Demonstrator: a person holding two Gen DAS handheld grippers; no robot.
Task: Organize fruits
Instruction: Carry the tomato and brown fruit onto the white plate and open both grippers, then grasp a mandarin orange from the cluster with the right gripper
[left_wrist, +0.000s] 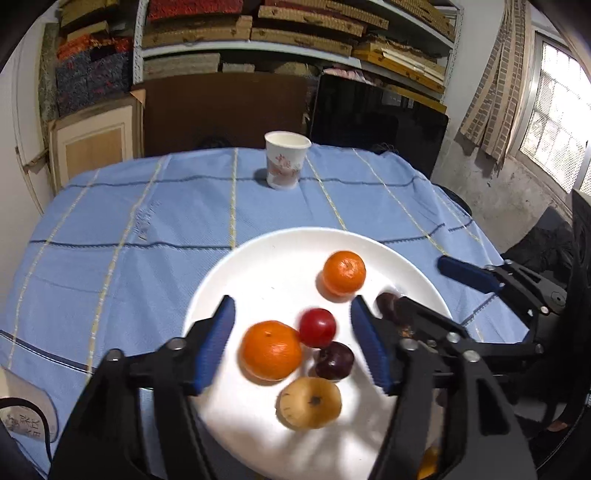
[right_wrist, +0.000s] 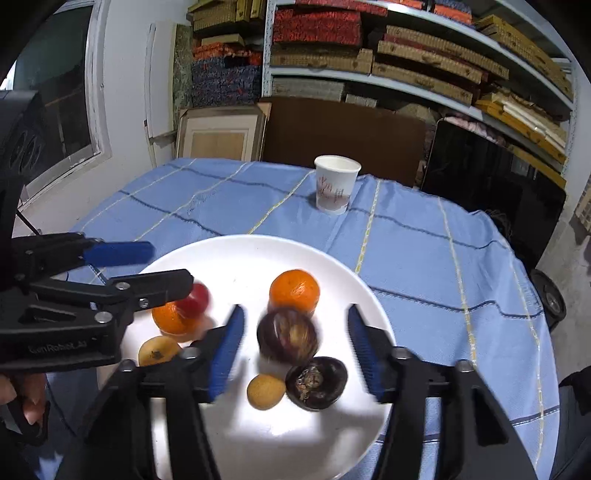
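Observation:
A white plate (left_wrist: 273, 262) (right_wrist: 229, 266) on the blue checked cloth holds several fruits. In the left wrist view my left gripper (left_wrist: 292, 310) stands open over a red plum (left_wrist: 317, 328), which is blurred, a large orange (left_wrist: 270, 350), a dark plum (left_wrist: 334, 360) and a tan fruit (left_wrist: 309, 402). A second orange (left_wrist: 344, 272) lies farther back. In the right wrist view my right gripper (right_wrist: 295, 314) is open around a blurred dark round fruit (right_wrist: 288, 336) without touching it. Near it lie another dark fruit (right_wrist: 316, 382), a small yellow fruit (right_wrist: 266, 391) and an orange (right_wrist: 294, 291).
A paper cup (left_wrist: 286, 160) (right_wrist: 336, 184) stands at the table's far side. Behind the table are leaning boards, a dark panel and shelves of stacked boxes. Each gripper shows in the other's view, the right gripper (left_wrist: 421, 282) and the left gripper (right_wrist: 170, 267), both over the plate's edges.

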